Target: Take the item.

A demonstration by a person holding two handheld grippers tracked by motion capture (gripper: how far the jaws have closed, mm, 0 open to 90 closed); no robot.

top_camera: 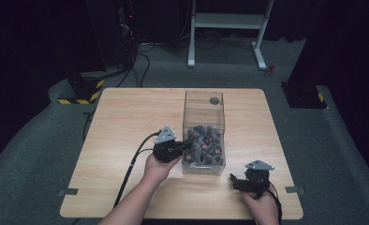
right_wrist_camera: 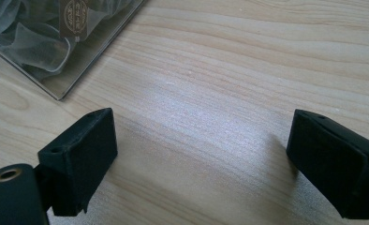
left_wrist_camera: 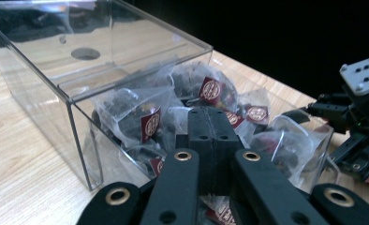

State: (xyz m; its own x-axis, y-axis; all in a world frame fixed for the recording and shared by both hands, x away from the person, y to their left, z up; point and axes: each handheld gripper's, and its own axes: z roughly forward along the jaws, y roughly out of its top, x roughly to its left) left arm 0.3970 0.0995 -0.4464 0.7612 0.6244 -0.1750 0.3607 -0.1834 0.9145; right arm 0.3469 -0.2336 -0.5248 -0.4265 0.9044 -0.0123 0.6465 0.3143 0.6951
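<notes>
A clear plastic box (top_camera: 204, 108) stands in the middle of the wooden table (top_camera: 126, 122), open at the top. Several pyramid tea bags (top_camera: 204, 143) with dark red tags fill its lower part. My left gripper (top_camera: 189, 146) reaches into the box from the left. In the left gripper view the gripper (left_wrist_camera: 211, 127) has its jaws pressed together among the tea bags (left_wrist_camera: 143, 115), with nothing visible between them. My right gripper (top_camera: 235, 181) rests low near the table's front right, apart from the box. Its jaws (right_wrist_camera: 201, 154) stand wide open over bare wood, with the box corner (right_wrist_camera: 75, 61) at upper left.
A black cable (top_camera: 131, 168) trails from the left gripper toward the front edge. Behind the table stand a white desk frame (top_camera: 229, 21) and a yellow-black striped base (top_camera: 82, 89) on the grey floor. The right gripper's body (left_wrist_camera: 358, 117) shows beyond the box.
</notes>
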